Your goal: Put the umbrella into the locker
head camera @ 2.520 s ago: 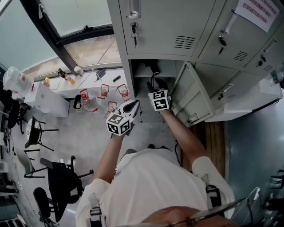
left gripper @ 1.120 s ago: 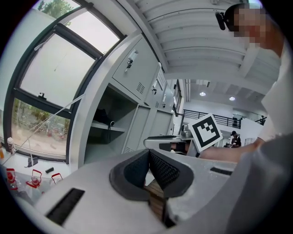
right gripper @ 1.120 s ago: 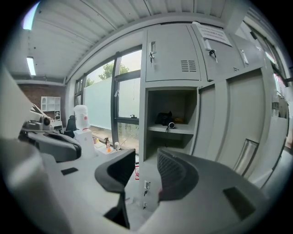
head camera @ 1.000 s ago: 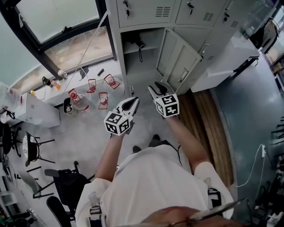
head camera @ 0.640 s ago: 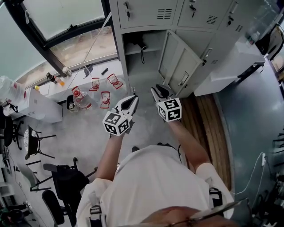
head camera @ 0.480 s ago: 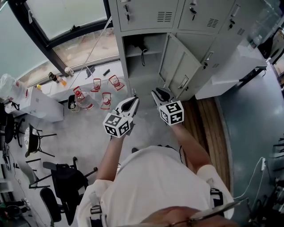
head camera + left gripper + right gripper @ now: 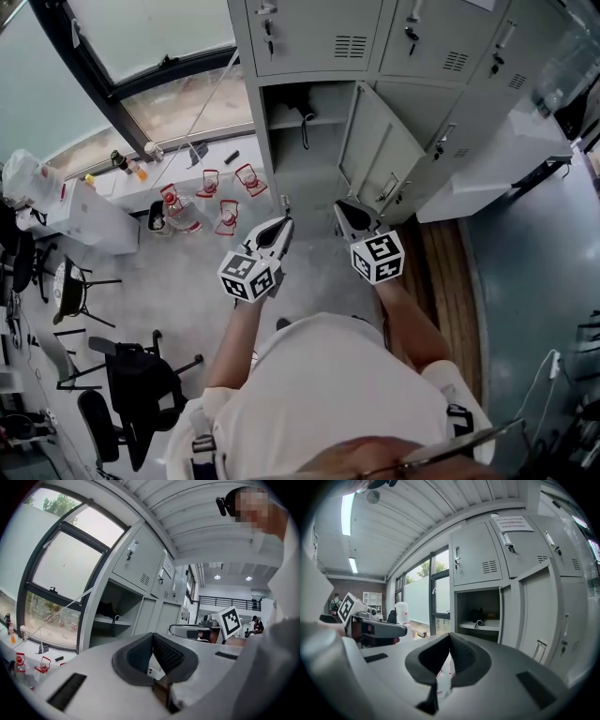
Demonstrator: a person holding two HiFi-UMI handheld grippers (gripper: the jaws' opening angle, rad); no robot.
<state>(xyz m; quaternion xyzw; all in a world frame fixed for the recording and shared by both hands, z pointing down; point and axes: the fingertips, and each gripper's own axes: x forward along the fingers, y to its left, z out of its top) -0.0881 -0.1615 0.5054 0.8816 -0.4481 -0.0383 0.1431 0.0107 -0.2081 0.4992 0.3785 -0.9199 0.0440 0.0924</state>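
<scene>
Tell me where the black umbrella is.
The black umbrella lies on the shelf inside the open grey metal locker, top centre of the head view, left of its door.

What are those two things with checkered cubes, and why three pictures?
They are grabbing tools that a person carries. The cubes are part of them. One picture comes from a camera on the person's head, looking down: it shows the left gripper and right gripper. The other two come from small cameras riding on each gripper, looking along its jaws. Both grippers are shut and hold nothing; the right one's jaws have just been closing, with nothing between them. Ahead stands a grey locker with its door open and a black umbrella inside. Red-topped bottles stand on the floor.
</scene>
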